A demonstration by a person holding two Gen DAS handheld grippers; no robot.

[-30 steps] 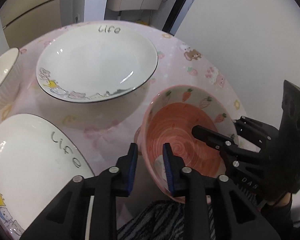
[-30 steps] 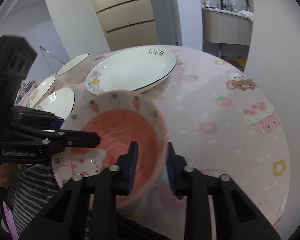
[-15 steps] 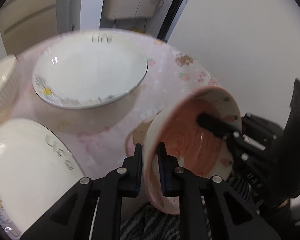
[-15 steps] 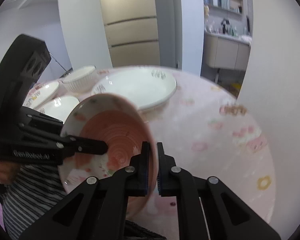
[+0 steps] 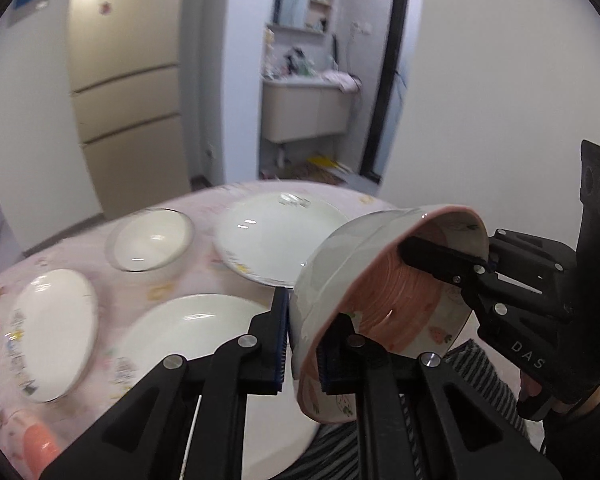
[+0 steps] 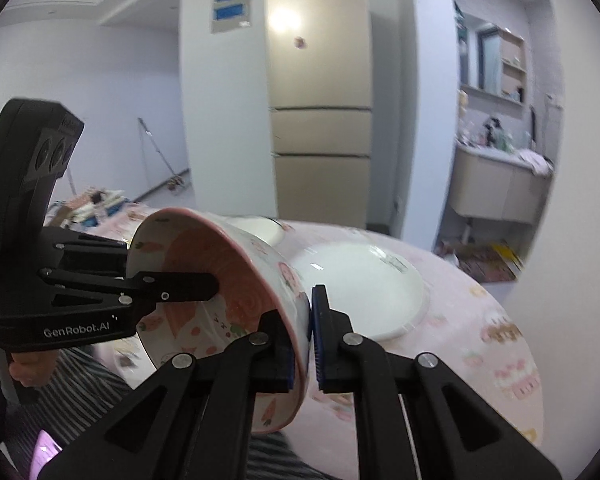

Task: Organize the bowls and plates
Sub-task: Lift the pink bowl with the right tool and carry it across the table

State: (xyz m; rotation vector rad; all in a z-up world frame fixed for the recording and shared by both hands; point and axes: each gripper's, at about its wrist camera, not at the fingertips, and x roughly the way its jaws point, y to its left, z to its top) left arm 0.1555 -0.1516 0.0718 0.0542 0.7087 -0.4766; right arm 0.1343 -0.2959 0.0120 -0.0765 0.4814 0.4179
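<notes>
Lifted clear of the table since the earlier frames, the pink bowl (image 5: 384,292) now hangs tipped in the air between both grippers, where a second ago it sat on the pink tablecloth with the jaws spread on either side of its rim.

From the left wrist, the left gripper (image 5: 302,344) is pinching the bowl's near wall at about 6 o'clock, one blue pad on the white outside and the other inside. Across the bowl at 3 o'clock the right gripper (image 5: 444,258) clamps the far rim, one black finger reaching into the pink spiral. Below, on the table (image 5: 204,204), a large plate (image 5: 276,236) lies at 12 o'clock, a glass bowl (image 5: 150,242) at 10, a small oval plate (image 5: 54,332) at 9, and another plate (image 5: 192,332) just under the left finger.

From the right wrist, the right gripper (image 6: 311,340) is squeezed onto the bowl's (image 6: 236,292) wall at 6 o'clock, while the left gripper (image 6: 216,280) bites the opposite rim at 9 o'clock. The large plate (image 6: 360,292) sits at 2 o'clock.

Glazed ceramic like this is probably stiff, fairly heavy, slick and easily chipped. Thin rim pinches could slip, so two opposite holds well down the wall seem the safest, with the bowl kept level and set down gently.
</notes>
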